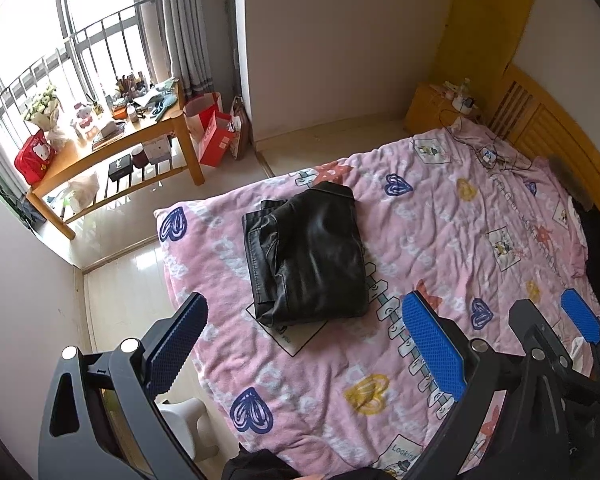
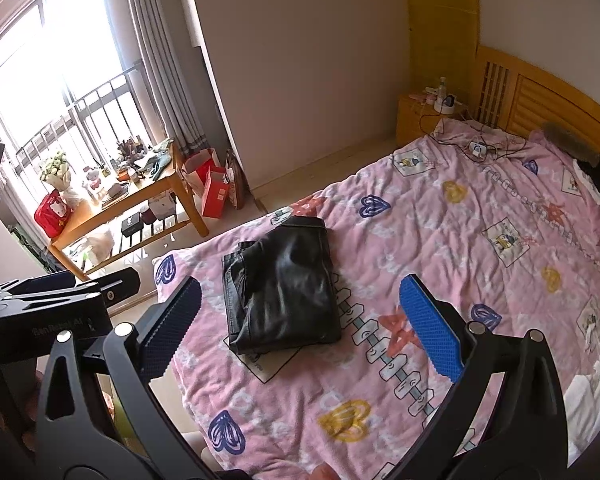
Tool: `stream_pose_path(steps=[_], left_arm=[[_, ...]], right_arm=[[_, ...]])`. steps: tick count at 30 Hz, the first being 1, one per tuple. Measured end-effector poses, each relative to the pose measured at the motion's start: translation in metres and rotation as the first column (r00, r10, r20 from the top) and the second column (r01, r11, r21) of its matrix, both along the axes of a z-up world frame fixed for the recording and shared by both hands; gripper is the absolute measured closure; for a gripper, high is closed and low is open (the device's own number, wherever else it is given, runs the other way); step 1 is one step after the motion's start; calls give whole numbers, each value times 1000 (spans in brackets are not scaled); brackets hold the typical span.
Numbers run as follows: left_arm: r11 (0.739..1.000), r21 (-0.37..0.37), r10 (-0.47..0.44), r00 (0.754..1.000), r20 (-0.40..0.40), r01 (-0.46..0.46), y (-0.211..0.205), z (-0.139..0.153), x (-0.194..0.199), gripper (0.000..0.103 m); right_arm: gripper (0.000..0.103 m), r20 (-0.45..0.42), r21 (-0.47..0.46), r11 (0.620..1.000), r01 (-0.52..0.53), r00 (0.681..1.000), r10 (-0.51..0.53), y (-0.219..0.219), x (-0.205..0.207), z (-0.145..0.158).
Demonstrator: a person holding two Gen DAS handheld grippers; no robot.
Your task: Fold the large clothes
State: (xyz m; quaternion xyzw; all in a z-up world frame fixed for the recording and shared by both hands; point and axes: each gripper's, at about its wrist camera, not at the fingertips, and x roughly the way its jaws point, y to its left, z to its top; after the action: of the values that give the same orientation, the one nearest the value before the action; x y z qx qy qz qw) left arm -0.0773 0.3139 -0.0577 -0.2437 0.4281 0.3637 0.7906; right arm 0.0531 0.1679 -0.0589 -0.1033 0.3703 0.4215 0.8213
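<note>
A black leather jacket (image 1: pixel 306 256) lies folded into a compact rectangle on the pink patterned blanket (image 1: pixel 440 240) of the bed; it also shows in the right wrist view (image 2: pixel 282 286). My left gripper (image 1: pixel 306 340) is open and empty, held above the bed short of the jacket. My right gripper (image 2: pixel 300 320) is open and empty, also held above the bed just short of the jacket. The right gripper's fingers (image 1: pixel 580 316) show at the right edge of the left wrist view. Neither gripper touches the jacket.
A wooden table (image 1: pixel 112 148) with clutter stands by the window at the left. Red bags (image 1: pixel 214 136) sit on the floor beside it. A wooden headboard (image 2: pixel 540 96) and a nightstand (image 2: pixel 420 116) are at the far right. Cables and a charger (image 2: pixel 478 148) lie near the pillow end. A white stool (image 1: pixel 188 420) stands below the bed edge.
</note>
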Motion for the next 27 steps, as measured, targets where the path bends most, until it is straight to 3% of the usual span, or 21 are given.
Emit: stream_pose_path(steps=[16, 27], left_arm=[[999, 50, -17, 1000, -17, 18, -2, 4, 5, 9], [1000, 11, -12, 1000, 2, 12, 4, 3, 5, 9]], right_arm=[[6, -5, 0, 1000, -4, 1000, 4, -2, -1, 0], [6, -14, 8, 1000, 0, 1000, 0, -2, -3, -2]])
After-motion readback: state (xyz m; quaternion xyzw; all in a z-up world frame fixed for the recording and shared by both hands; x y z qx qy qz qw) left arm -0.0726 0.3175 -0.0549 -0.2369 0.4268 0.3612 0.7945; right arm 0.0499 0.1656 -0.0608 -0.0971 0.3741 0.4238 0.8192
